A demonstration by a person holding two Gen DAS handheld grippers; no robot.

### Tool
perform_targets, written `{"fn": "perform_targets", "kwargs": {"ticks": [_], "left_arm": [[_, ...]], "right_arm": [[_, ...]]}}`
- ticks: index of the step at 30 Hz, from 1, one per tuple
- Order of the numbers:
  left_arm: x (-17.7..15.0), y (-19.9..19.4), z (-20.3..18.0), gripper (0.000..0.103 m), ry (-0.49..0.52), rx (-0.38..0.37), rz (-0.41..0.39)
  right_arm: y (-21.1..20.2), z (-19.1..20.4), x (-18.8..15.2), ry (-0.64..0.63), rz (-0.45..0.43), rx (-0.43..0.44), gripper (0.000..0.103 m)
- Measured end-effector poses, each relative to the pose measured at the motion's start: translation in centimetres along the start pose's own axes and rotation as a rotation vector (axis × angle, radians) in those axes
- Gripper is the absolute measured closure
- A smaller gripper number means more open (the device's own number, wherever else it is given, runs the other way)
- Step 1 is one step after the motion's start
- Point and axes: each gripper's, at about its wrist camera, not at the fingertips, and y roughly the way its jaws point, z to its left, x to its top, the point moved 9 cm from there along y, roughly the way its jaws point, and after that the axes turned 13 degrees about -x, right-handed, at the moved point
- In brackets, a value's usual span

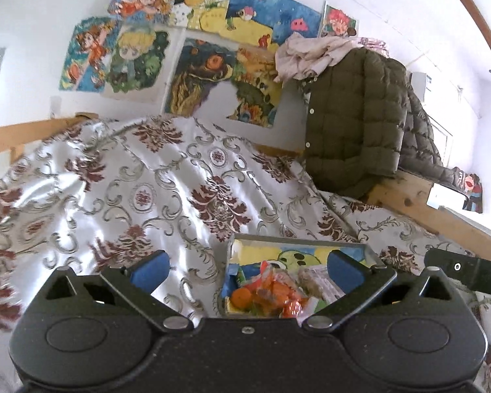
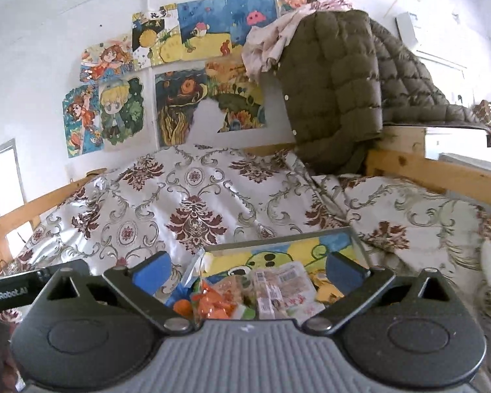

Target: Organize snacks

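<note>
both claws, left claw (image 1: 245,270) and right claw (image 2: 248,270), gape wide, holding nothing.

Ahead of the blue-padded black gripper (image 2: 247,271), a silvery bedspread (image 2: 193,203) carries maroon damask medallions and grey scrolls. Between its fingers, the shallow tray (image 2: 278,240) shows yellow, blue and a green cartoon face, holding orange-wrapped snacks (image 2: 212,304). Beyond hangs an olive quilted jacket (image 2: 334,88).

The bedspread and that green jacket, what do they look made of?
The bedspread looks like satin-type woven fabric: glossy highlights along its folds, damask pattern. The green jacket looks like matte quilted synthetic shell, puffy stitched squares suggesting padding; the filling cannot be seen.
</note>
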Motion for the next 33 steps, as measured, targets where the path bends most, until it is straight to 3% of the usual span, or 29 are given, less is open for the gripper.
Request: {"fn": "perform_targets", "kwargs": {"ticks": [12,21,33], "left_arm": [[-3.3,-6.9,-3.6,0.001,0.03,0.057,0.032],[-6.4,-10.0,-4.0,0.001,0.019,0.124,0.069],[-8.9,-12.6,-5.6,0.001,0.036,0.14,0.107]], "right_arm": [[-7.0,-2.5,-3.2,-0.001,0.01,-0.005,0.0],[-10.3,-3.4,-5.4,-0.016,0.026,-0.032,0.0],[-13.6,-4.3,-8.5,0.001,0.088,-0.043,0.0]]}}
